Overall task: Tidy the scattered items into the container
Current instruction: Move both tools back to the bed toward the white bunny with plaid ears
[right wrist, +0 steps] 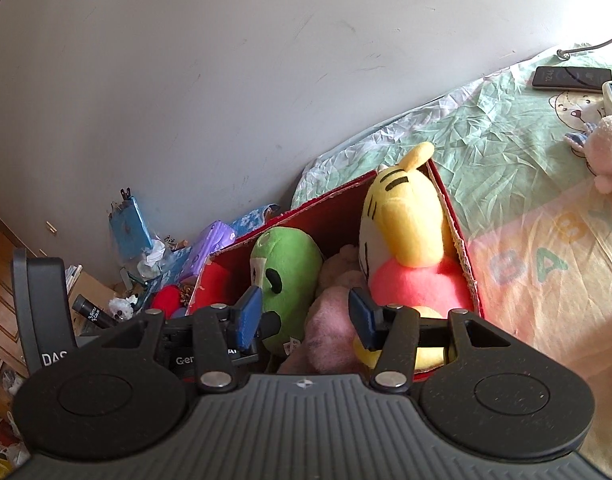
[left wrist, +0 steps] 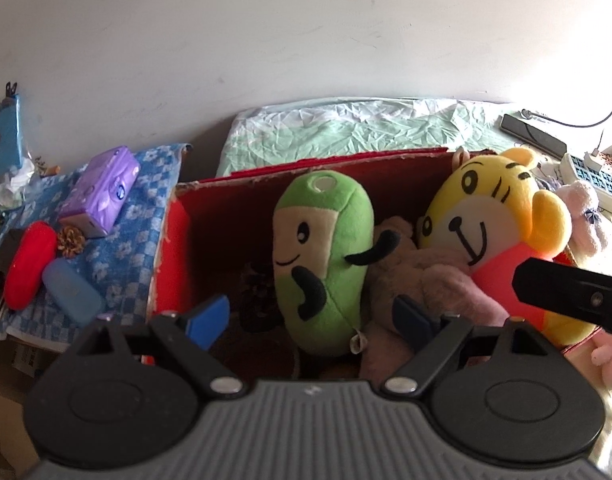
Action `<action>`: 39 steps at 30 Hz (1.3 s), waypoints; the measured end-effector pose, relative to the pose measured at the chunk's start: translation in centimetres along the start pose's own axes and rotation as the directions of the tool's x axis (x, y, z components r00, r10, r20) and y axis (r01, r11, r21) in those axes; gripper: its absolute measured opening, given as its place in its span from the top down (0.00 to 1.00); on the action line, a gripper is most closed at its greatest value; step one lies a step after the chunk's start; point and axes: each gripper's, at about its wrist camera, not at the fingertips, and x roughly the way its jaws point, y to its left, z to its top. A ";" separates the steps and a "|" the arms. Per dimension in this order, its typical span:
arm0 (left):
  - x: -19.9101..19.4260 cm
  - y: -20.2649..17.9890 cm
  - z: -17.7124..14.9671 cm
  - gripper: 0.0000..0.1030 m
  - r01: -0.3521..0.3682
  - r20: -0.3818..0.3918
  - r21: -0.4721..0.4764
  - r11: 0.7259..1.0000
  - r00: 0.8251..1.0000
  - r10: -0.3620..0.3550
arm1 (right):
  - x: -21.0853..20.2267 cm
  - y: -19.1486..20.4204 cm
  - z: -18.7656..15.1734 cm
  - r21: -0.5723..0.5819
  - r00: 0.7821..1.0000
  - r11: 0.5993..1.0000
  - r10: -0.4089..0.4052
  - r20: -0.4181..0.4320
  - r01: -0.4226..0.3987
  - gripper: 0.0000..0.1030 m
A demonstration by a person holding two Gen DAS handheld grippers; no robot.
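Left wrist view: my left gripper [left wrist: 306, 322] hung over the red box [left wrist: 174, 240], jaws spread wide, nothing between the blue pads.
Right wrist view: my right gripper [right wrist: 306, 316] stood partly spread above the same box, its pads pressing on nothing.
Box contents: a green plush [left wrist: 322, 264] stood upright at centre; a yellow tiger plush [left wrist: 494, 220] leaned against the right wall; a brownish-pink plush [left wrist: 434, 280] lay between and beneath them.
Still outside: a pink plush [right wrist: 610, 152] lay on the bedsheet [right wrist: 486, 144], well right of the box.
Left of box: a purple tissue pack [left wrist: 102, 192], a red pouch [left wrist: 30, 264] and a pinecone [left wrist: 71, 241] rested on a blue checked cloth [left wrist: 134, 224].
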 end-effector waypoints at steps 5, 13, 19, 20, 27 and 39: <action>-0.1 -0.3 -0.4 0.14 -0.020 -0.013 0.009 1.000 1.000 0.020 | -0.4 -0.1 0.0 0.005 1.000 1.000 0.001 0.000 -0.001 0.51; -1.3 1.1 -0.5 0.14 0.039 0.030 -0.036 0.999 0.999 -0.038 | -2.0 -0.3 -0.4 0.013 0.999 1.000 0.026 0.041 -0.027 0.52; -2.0 2.4 -1.1 0.15 0.096 0.059 -0.082 0.992 0.994 -0.092 | -2.6 0.1 -1.0 0.020 0.996 1.000 0.020 0.086 -0.022 0.52; -2.3 2.6 -1.3 0.15 0.097 0.070 -0.077 0.992 0.993 -0.092 | -2.7 0.1 -1.1 0.019 0.995 1.000 0.018 0.095 -0.020 0.52; -5.6 1.3 -2.6 0.14 0.210 0.162 0.016 0.978 0.964 -0.210 | -5.5 -1.7 -2.0 0.023 0.988 1.000 -0.010 0.151 0.006 0.46; -9.1 -8.7 -3.9 0.14 0.553 0.086 0.251 0.795 0.805 -0.587 | -15.1 -11.1 -1.8 0.298 0.956 0.946 -0.199 0.214 0.129 0.47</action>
